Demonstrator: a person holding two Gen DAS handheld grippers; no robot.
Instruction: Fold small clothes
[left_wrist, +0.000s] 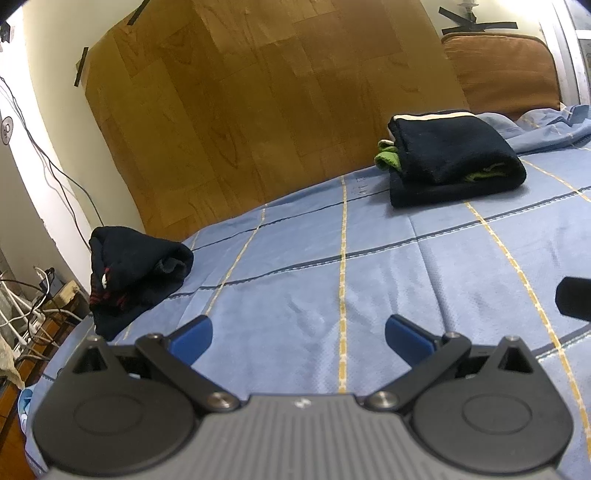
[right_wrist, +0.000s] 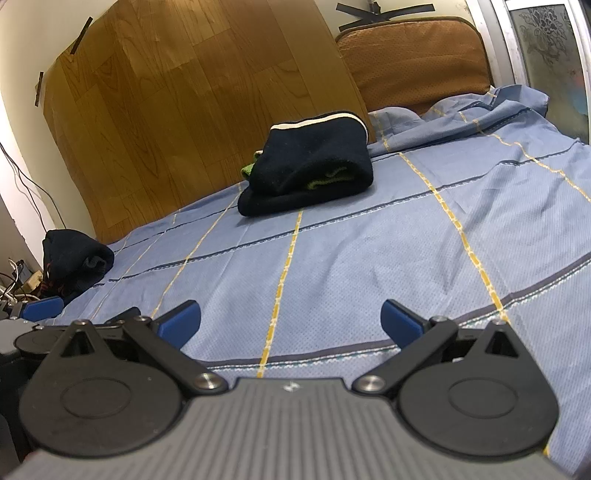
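Two pairs of tongs hover empty above a bed (left_wrist: 424, 266) spread with a blue checked sheet, the left tongs (left_wrist: 298, 338) and the right tongs (right_wrist: 290, 320) both with blue tips spread wide apart and nothing between them. The clothes lie in two separate places, apparently by design: a neat folded stack (left_wrist: 452, 158) of dark garments, a strip of green showing between its layers and a pale band along its top edge, rests at the far side of the bed near the wood-patterned panel (left_wrist: 258, 103), well clear of the working area; a loose dark bundle (left_wrist: 133, 273) with red stitching sits crumpled at the bed's left edge, seemingly waiting its turn. The broad stretch of sheet between them looks kept as the folding surface. From the right wrist view, the stack (right_wrist: 308, 166) stands ahead and the bundle (right_wrist: 75, 258) far to the left, just beyond the left tool's blue tip. The bundle appears the likeliest next item, and the left tongs are nearer to it.
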